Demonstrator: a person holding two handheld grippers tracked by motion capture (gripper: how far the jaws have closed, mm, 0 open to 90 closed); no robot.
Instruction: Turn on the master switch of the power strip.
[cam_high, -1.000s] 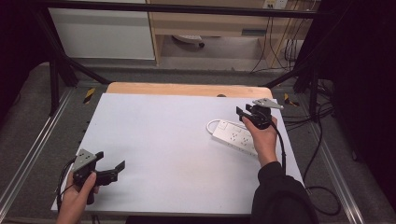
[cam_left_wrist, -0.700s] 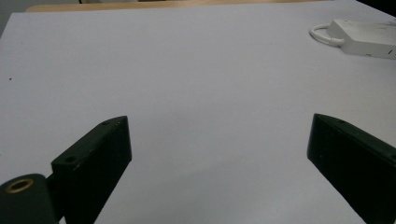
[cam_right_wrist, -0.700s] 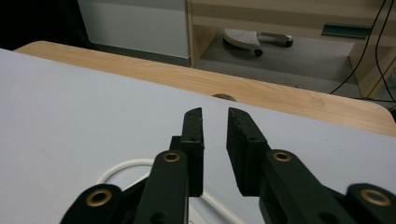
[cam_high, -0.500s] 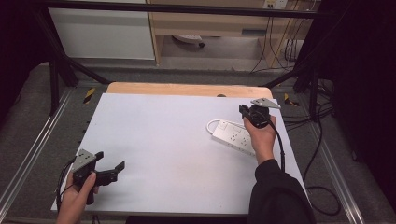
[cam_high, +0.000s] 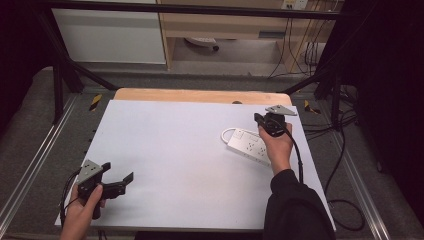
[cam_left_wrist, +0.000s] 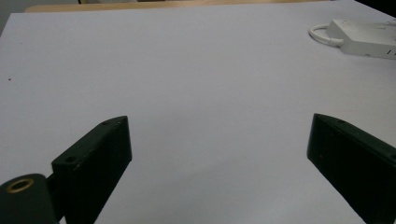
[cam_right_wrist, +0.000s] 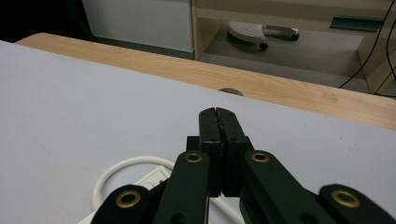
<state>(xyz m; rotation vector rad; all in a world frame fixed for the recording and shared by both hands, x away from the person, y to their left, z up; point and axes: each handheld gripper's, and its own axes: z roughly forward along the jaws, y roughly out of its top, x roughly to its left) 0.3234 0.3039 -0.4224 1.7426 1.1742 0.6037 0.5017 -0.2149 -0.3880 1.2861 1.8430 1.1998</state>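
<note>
1. The left hand-held gripper (cam_high: 119, 181) sits at about 8 o'clock on the bench (cam_high: 175, 150), held low by the person's left hand (cam_high: 82, 212), with its jaws spread wide apart and nothing between them

2. In the left gripper view the two black jaws of that hand-held gripper (cam_left_wrist: 219, 154) frame bare white bench top (cam_left_wrist: 187, 70), and the power strip (cam_left_wrist: 364, 37) lies far off toward 1 o'clock

3. A white power strip (cam_high: 248, 146) lies at about 3 o'clock on the bench, angled, with its white cable (cam_high: 227, 132) curling in a loop at its far left end

4. The right hand-held gripper (cam_high: 259, 119) is at roughly 2 o'clock, just above the far end of the power strip, gripped by the person's right hand (cam_high: 276, 147); the dark sleeve (cam_high: 295, 210) runs down toward 5 o'clock

5. In the right gripper view the right hand-held gripper (cam_right_wrist: 218, 114) has its jaws pressed together with nothing caught between them, and the cable loop (cam_right_wrist: 121, 170) and a corner of the power strip (cam_right_wrist: 149, 179) lie below them at 7 o'clock

6. A wooden edge (cam_high: 200, 95) of the bench shows along 12 o'clock, beyond the white top
</note>
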